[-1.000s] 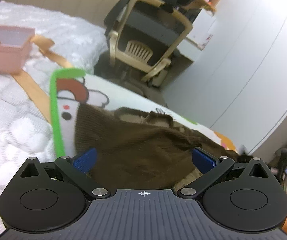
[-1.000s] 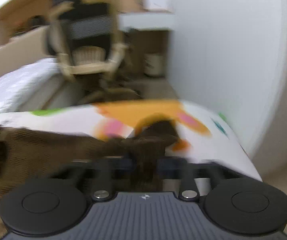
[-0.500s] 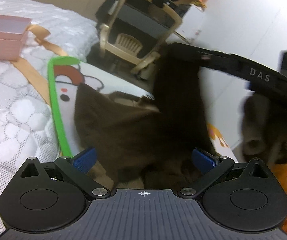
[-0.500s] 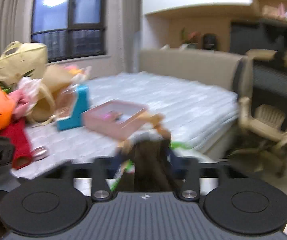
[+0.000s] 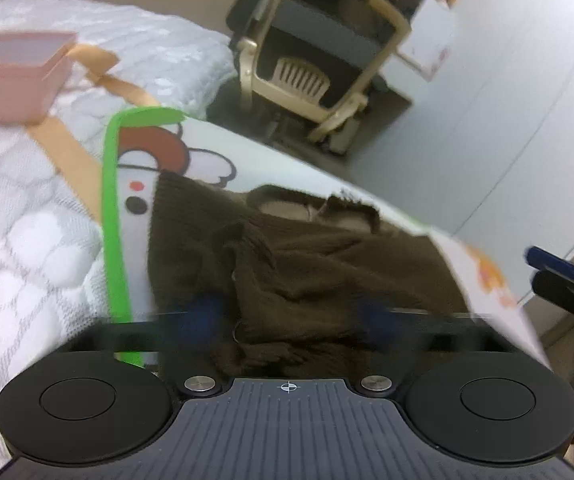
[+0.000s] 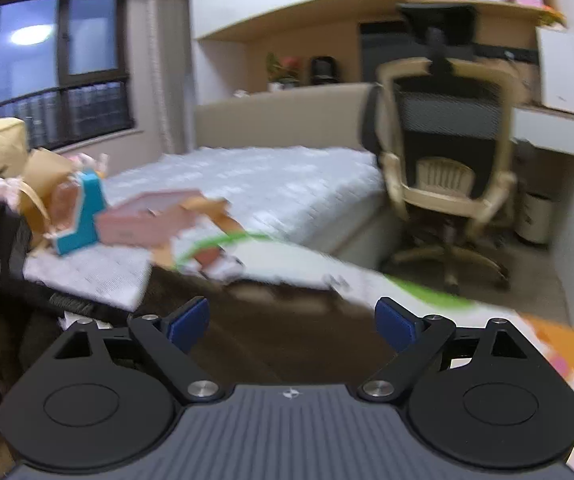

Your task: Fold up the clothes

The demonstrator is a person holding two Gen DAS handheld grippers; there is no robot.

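The brown knit garment [image 5: 307,276] lies rumpled on the cartoon-print mat [image 5: 247,160], directly ahead of the left gripper [image 5: 287,316], whose blurred fingers I cannot tell apart, while the right gripper [image 6: 293,320] hangs over it, fingers spread wide and empty.

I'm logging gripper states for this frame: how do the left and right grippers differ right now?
The right gripper is sharp, its blue pads spread wide with nothing between them; the left gripper is motion-blurred, so whether it is open or shut cannot be told. The left looks down onto the crumpled brown garment; the right looks more level, across the bed. Both sit over that garment.
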